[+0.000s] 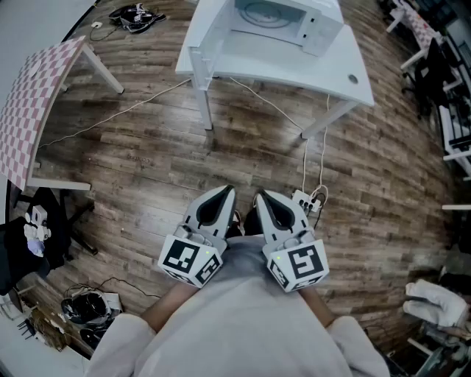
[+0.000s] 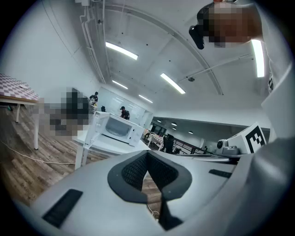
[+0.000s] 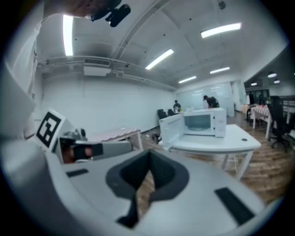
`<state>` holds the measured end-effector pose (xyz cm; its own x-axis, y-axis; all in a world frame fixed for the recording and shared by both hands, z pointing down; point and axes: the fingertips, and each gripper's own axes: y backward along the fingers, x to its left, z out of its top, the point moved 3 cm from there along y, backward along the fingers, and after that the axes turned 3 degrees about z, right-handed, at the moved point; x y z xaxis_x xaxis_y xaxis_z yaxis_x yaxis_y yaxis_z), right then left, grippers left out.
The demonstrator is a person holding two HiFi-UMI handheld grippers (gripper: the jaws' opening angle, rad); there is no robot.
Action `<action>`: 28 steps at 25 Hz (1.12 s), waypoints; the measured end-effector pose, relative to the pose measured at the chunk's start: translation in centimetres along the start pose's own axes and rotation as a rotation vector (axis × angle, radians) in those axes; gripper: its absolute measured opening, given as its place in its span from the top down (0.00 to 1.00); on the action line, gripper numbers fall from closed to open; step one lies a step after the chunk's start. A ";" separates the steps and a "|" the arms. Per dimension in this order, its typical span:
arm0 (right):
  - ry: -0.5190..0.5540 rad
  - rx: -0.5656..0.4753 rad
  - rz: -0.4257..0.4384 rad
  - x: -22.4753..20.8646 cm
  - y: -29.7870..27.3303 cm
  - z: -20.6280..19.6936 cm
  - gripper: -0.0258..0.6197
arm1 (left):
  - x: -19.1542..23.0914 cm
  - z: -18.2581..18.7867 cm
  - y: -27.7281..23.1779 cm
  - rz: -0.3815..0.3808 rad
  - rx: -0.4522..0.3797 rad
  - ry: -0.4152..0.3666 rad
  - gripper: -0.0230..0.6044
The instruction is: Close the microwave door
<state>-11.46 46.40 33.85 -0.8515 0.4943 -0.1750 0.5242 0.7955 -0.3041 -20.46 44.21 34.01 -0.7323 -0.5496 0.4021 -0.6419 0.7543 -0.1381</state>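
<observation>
The white microwave (image 1: pixel 288 18) stands on a white table (image 1: pixel 294 68) at the far side of the room, its door (image 1: pixel 212 26) swung open to the left. In the left gripper view the microwave (image 2: pixel 118 129) is far off, its door (image 2: pixel 98 123) open. The right gripper view shows the same microwave (image 3: pixel 203 122) and open door (image 3: pixel 171 131). My left gripper (image 1: pixel 224 194) and right gripper (image 1: pixel 263 199) are held side by side close to my body, well short of the table. Both are shut with nothing in them, as seen on the left gripper (image 2: pixel 148 175) and right gripper (image 3: pixel 148 174).
Wood floor lies between me and the table. A pink checkered table (image 1: pixel 33 103) stands at the left. A white cable (image 1: pixel 110 114) and a power strip (image 1: pixel 309 202) lie on the floor. Chairs and desks (image 1: pixel 441 81) line the right side.
</observation>
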 end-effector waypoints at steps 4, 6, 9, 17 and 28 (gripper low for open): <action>-0.003 -0.004 0.011 -0.2 -0.6 0.0 0.92 | 0.5 -0.1 -0.3 0.006 0.003 -0.001 0.94; -0.004 0.002 0.018 -0.3 -1.0 -0.1 0.93 | 0.8 -0.1 -0.4 0.014 0.005 0.005 0.94; -0.003 0.020 0.034 -0.5 -1.6 0.0 0.92 | 1.2 -0.1 -0.8 0.029 0.009 0.020 0.94; -0.024 0.045 0.132 -1.8 -3.6 0.2 0.92 | 2.1 0.1 -2.7 0.071 0.012 0.028 0.94; -0.007 0.048 0.244 -6.5 -6.4 2.2 0.92 | 2.4 1.6 -8.2 0.149 0.007 0.012 0.94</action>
<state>-9.31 37.31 34.89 -0.7002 0.6667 -0.2553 0.7130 0.6355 -0.2962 -17.39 36.13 34.63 -0.8168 -0.4271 0.3878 -0.5277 0.8248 -0.2031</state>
